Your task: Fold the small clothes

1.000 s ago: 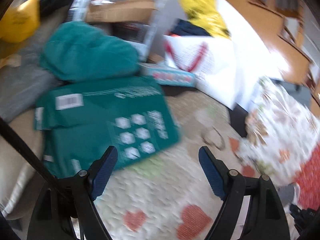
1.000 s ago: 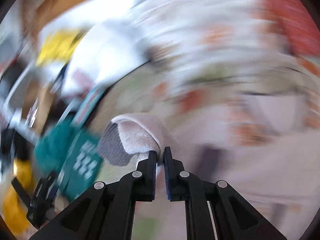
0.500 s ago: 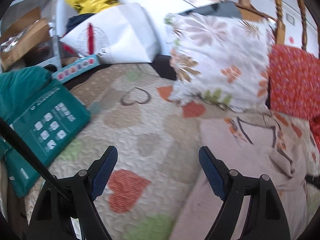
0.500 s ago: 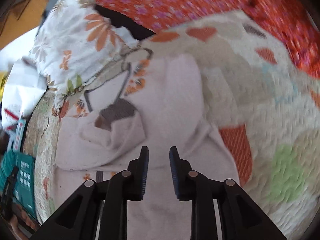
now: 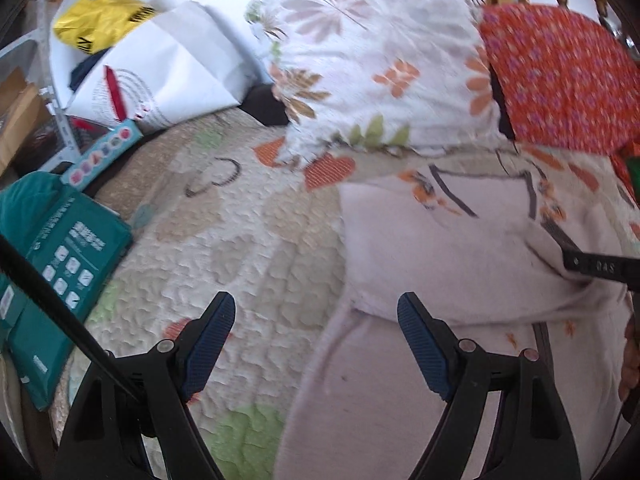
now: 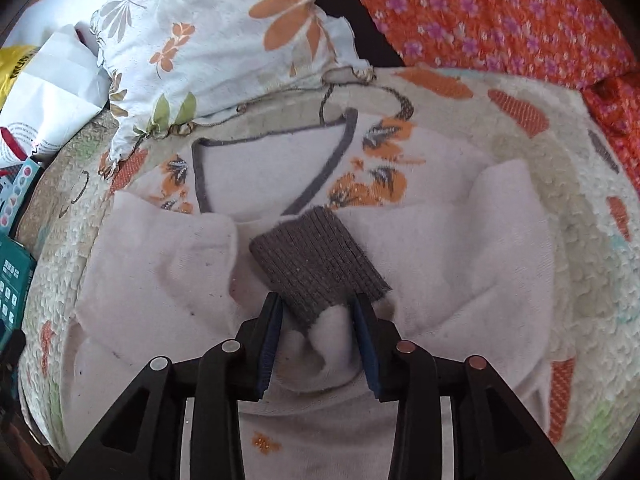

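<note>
A small pale pink sweater (image 6: pixel 260 168) with a grey V-neck and orange flowers lies flat on the quilted bedspread (image 6: pixel 532 184). Both sleeves are folded in over its chest. The right sleeve's grey ribbed cuff (image 6: pixel 320 256) lies on top, its end between the jaws of my right gripper (image 6: pixel 318 312). Those jaws are opening, and the pads stand beside the cuff without pinching it. My left gripper (image 5: pixel 316 312) hangs open and empty over the sweater's (image 5: pixel 440 256) left edge, one finger above the quilt and the other above the fabric.
A floral pillow (image 5: pixel 380 60) and a red flowered pillow (image 5: pixel 560 76) lie behind the sweater. Left of it on the bed are a teal box (image 5: pixel 60 264), a white paper bag (image 5: pixel 168 68) and a yellow bag (image 5: pixel 100 20).
The right gripper carried the sleeve cuff down onto the sweater's chest and its jaws came apart. The left gripper swung from over the teal box to the sweater's left edge.
</note>
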Demonstrator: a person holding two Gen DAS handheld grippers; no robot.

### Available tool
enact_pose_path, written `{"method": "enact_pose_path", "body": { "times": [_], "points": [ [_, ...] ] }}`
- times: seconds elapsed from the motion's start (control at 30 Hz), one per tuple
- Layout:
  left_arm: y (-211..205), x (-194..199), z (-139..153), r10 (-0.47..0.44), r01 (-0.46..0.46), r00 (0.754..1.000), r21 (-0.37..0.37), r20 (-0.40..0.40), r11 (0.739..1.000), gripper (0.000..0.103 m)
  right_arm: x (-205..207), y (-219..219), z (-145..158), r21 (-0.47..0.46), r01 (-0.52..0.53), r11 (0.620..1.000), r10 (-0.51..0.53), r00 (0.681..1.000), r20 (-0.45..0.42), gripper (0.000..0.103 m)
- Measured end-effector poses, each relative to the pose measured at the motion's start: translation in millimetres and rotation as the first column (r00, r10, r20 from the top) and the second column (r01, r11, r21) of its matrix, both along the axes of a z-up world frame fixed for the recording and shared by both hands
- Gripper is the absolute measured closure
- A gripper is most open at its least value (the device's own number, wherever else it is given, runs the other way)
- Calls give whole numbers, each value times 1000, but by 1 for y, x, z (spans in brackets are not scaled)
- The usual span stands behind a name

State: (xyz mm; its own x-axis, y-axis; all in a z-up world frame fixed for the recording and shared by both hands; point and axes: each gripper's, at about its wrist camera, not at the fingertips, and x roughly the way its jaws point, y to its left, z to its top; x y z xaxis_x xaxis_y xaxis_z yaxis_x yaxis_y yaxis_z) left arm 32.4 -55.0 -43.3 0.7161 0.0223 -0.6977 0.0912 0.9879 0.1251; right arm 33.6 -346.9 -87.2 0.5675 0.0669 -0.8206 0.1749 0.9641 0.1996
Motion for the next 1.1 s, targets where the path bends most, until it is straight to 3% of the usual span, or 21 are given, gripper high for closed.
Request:
{"method": "enact_pose_path", "body": {
  "times": [0.33, 0.5, 0.73, 1.1],
  "points": [
    [-19, 8, -18, -66, 63, 992, -36, -107, 997, 21, 0, -3, -5, 5, -49, 999, 49, 998, 49, 58],
    [-18, 14, -30, -68, 61, 982, -49, -178, 997, 21, -6, -3, -10, 22, -46, 999, 43, 991, 123, 52],
    [-21, 17, -46, -70, 57, 963, -58, -258, 997, 21, -10, 13, -13, -60, -70, 996, 79, 981, 178, 38],
    [-27, 18, -75, -60, 57, 937, -21, -344, 998, 20, -13, 7, -15, 1, -87, 996, 85, 973, 212, 32]
  ]
}}
